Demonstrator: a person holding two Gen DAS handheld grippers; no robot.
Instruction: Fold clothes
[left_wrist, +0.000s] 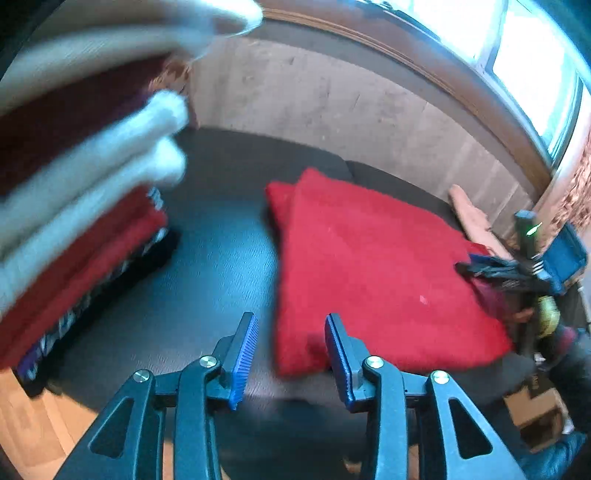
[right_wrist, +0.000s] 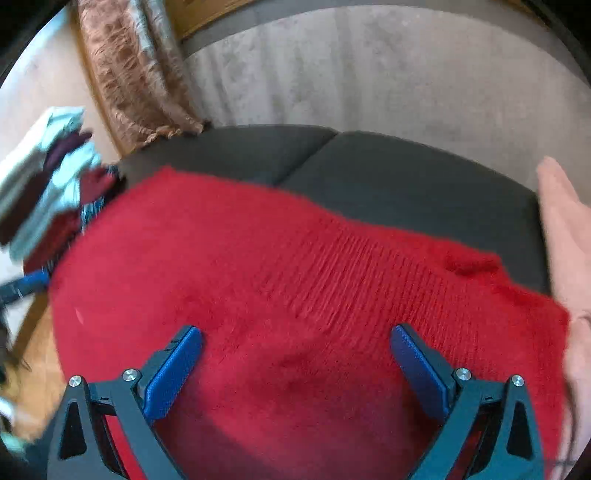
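A fuzzy red sweater (left_wrist: 369, 266) lies folded flat on a dark grey cushioned surface (left_wrist: 221, 229). It fills the right wrist view (right_wrist: 295, 280), with a ribbed band across it. My left gripper (left_wrist: 290, 332) is open and empty, at the sweater's near left corner. My right gripper (right_wrist: 295, 343) is wide open and empty, just above the sweater. The right gripper also shows in the left wrist view (left_wrist: 495, 269) at the sweater's right edge.
A stack of folded red, white and dark clothes (left_wrist: 81, 184) stands at the left of the surface; it also shows in the right wrist view (right_wrist: 48, 192). A pale pink cloth (right_wrist: 565, 240) lies at the right. A grey wall (left_wrist: 332, 103) backs the surface. A cardboard box (left_wrist: 535, 417) sits on the floor.
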